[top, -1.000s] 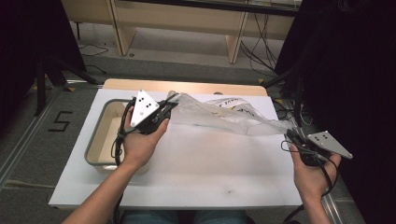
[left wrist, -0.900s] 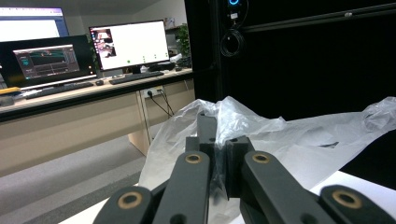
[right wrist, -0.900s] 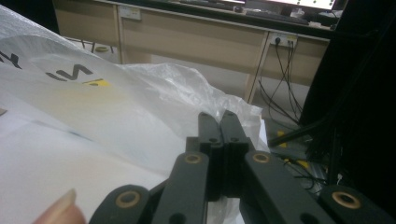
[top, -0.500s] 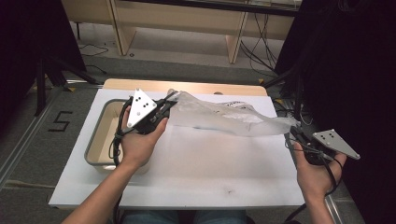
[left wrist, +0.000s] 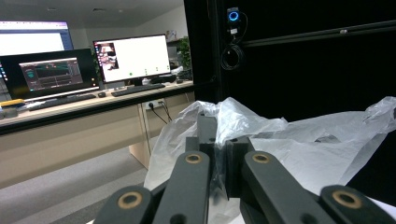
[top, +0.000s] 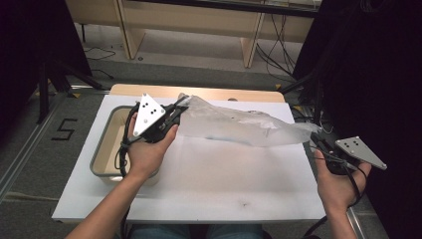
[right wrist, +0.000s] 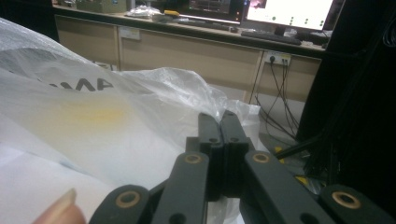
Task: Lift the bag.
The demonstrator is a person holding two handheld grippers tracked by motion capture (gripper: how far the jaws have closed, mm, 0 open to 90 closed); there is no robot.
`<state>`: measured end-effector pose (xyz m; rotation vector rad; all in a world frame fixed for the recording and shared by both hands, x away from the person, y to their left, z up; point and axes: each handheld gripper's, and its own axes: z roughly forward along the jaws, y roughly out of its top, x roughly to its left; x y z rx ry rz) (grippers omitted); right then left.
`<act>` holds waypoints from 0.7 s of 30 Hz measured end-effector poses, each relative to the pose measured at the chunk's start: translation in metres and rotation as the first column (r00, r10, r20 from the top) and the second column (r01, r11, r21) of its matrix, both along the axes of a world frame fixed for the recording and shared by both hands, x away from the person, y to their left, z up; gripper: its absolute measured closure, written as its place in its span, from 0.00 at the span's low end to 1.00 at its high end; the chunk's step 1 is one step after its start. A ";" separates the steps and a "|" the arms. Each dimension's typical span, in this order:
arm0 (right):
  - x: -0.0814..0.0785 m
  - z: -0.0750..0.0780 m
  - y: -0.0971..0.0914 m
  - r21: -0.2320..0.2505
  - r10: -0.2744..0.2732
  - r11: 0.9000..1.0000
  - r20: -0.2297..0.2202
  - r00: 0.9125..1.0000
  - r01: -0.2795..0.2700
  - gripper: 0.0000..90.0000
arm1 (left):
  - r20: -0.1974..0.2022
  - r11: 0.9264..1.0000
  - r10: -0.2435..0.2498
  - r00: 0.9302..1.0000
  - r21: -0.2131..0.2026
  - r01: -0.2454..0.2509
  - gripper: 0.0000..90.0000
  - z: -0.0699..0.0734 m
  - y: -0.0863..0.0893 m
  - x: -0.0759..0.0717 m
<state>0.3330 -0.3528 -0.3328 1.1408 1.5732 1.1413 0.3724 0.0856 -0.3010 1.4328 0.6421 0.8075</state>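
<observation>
The right gripper (top: pixel 316 143) has drawn slightly beyond the table's right edge, stretching the clear plastic bag (top: pixel 239 127) across the white table (top: pixel 209 184); the left gripper (top: pixel 178 108) clamps its other end near the tray (top: pixel 102 149).

Thin, crinkled translucent plastic bag (top: pixel 239 124) over a matt white table (top: pixel 199 194).

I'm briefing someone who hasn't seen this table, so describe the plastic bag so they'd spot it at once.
On the white rectangular table top, look along the far half, right of the shallow beige tray. The clear, crinkled plastic bag is stretched between the left tongs and right tongs, the one see-through thing there.
</observation>
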 end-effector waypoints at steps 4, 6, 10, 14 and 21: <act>0.000 0.001 0.000 -0.001 0.001 1.000 0.001 1.000 -0.001 1.00 | 0.002 1.000 0.003 1.000 -0.004 -0.003 0.99 0.000 0.000 0.000; 0.000 0.001 0.000 0.001 0.000 1.000 0.001 1.000 0.000 1.00 | 0.004 1.000 0.002 1.000 -0.004 -0.002 0.99 0.001 0.000 -0.001; 0.000 0.001 0.000 0.001 0.001 1.000 -0.001 1.000 -0.001 1.00 | 0.007 1.000 -0.002 1.000 -0.008 0.002 0.99 0.002 -0.001 -0.002; 0.001 -0.001 0.000 0.003 -0.002 1.000 -0.008 1.000 0.002 1.00 | 0.015 1.000 -0.012 1.000 -0.008 0.013 0.99 0.004 -0.003 -0.005; 0.001 0.000 0.000 -0.001 -0.001 1.000 -0.005 1.000 0.001 1.00 | 0.046 0.999 -0.047 0.998 -0.023 0.048 0.99 0.015 -0.008 -0.015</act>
